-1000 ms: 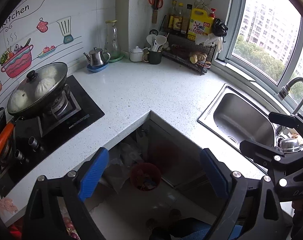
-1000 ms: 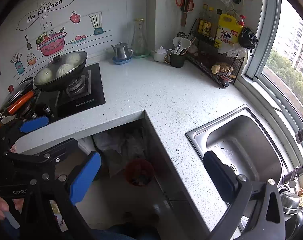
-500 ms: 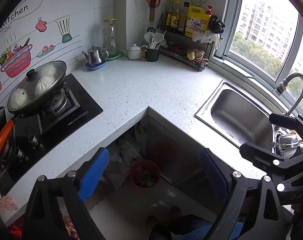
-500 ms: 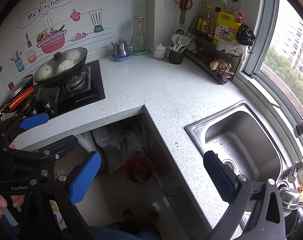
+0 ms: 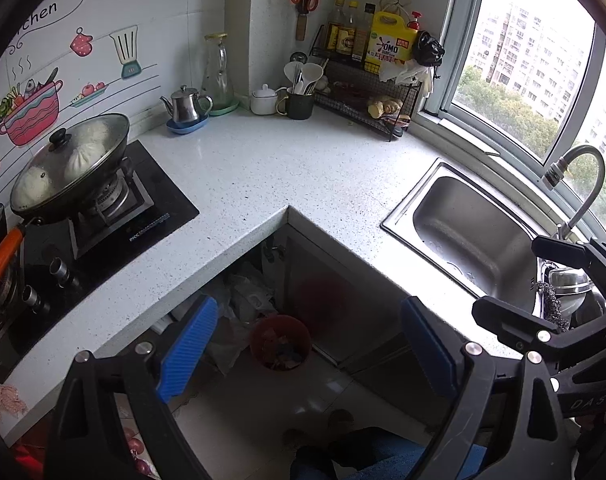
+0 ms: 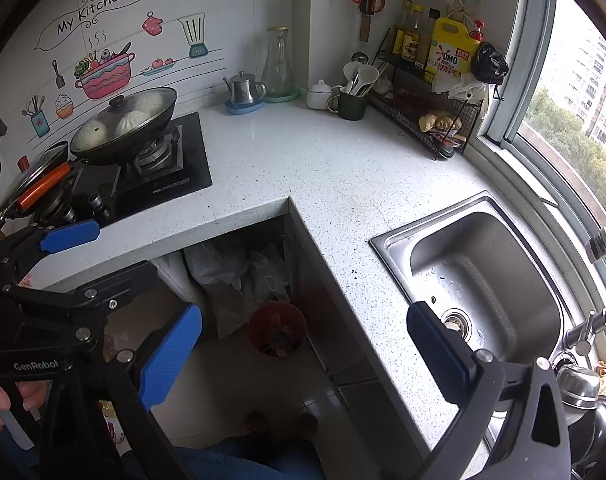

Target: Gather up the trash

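One red trash bin (image 5: pixel 279 342) is the only obvious task thing here, sitting on the floor in the open nook under the corner of the table (image 5: pixel 263 168), already with scraps inside and crumpled plastic bags (image 5: pixel 243 296) just beside it. Honestly the main risk I see is that there's no loose trash showing on the table, so it's easy to grab the wrong thing, like the bags under there or the rag near the sink (image 5: pixel 463 232). Reaching down into that nook could also knock the bin over or bang a gripper on the table edge, since it's tight and dim down there. The wok (image 5: pixel 69 168) on the stove sits well off to the side, but a wide swing could catch its orange handle. Left gripper (image 5: pixel 303 348) has its fingers spread wide with nothing between them, and the right gripper (image 6: pixel 303 344) is the same, wide apart and touching nothing.
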`<state>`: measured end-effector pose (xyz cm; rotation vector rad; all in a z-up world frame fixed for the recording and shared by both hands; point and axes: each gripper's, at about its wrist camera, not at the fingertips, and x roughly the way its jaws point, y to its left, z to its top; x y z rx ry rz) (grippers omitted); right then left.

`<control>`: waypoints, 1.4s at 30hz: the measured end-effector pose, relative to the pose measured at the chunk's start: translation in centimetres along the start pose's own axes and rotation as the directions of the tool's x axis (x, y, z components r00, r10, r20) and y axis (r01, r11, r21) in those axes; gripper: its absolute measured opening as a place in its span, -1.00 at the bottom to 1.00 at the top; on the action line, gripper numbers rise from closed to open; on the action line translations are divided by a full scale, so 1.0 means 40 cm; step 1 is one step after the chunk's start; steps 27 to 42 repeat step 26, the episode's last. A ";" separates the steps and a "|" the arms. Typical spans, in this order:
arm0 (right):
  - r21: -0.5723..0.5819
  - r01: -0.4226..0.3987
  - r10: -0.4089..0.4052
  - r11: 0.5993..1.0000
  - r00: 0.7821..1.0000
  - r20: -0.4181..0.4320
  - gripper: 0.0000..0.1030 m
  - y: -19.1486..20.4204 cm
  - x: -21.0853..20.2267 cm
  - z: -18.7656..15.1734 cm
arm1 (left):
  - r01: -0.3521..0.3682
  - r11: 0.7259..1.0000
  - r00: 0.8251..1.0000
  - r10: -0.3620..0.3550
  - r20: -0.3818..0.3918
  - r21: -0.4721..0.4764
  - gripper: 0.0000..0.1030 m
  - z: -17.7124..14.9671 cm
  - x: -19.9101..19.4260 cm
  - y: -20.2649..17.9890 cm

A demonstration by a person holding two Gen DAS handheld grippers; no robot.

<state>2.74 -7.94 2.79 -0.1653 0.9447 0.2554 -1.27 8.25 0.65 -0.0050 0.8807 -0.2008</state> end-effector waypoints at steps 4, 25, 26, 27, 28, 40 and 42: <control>0.005 -0.003 0.003 1.000 1.000 -0.007 0.99 -0.002 0.003 -0.004 | -0.012 1.000 1.000 0.012 -0.002 0.000 0.77 -0.003 0.000 -0.004; 0.015 0.005 -0.005 1.000 1.000 -0.007 0.99 -0.016 0.003 -0.006 | -0.020 1.000 1.000 0.020 -0.015 0.007 0.77 -0.011 0.006 -0.024; 0.016 0.006 -0.006 1.000 1.000 -0.009 0.99 -0.017 0.004 -0.006 | -0.019 1.000 1.000 0.019 -0.016 0.006 0.77 -0.012 0.006 -0.024; 0.016 0.006 -0.006 1.000 1.000 -0.009 0.99 -0.017 0.004 -0.006 | -0.019 1.000 1.000 0.019 -0.016 0.006 0.77 -0.012 0.006 -0.024; 0.016 0.006 -0.006 1.000 1.000 -0.009 0.99 -0.017 0.004 -0.006 | -0.019 1.000 1.000 0.019 -0.016 0.006 0.77 -0.012 0.006 -0.024; 0.016 0.006 -0.006 1.000 1.000 -0.009 0.99 -0.017 0.004 -0.006 | -0.019 1.000 1.000 0.019 -0.016 0.006 0.77 -0.012 0.006 -0.024; 0.016 0.006 -0.006 1.000 1.000 -0.009 0.99 -0.017 0.004 -0.006 | -0.019 1.000 1.000 0.019 -0.016 0.006 0.77 -0.012 0.006 -0.024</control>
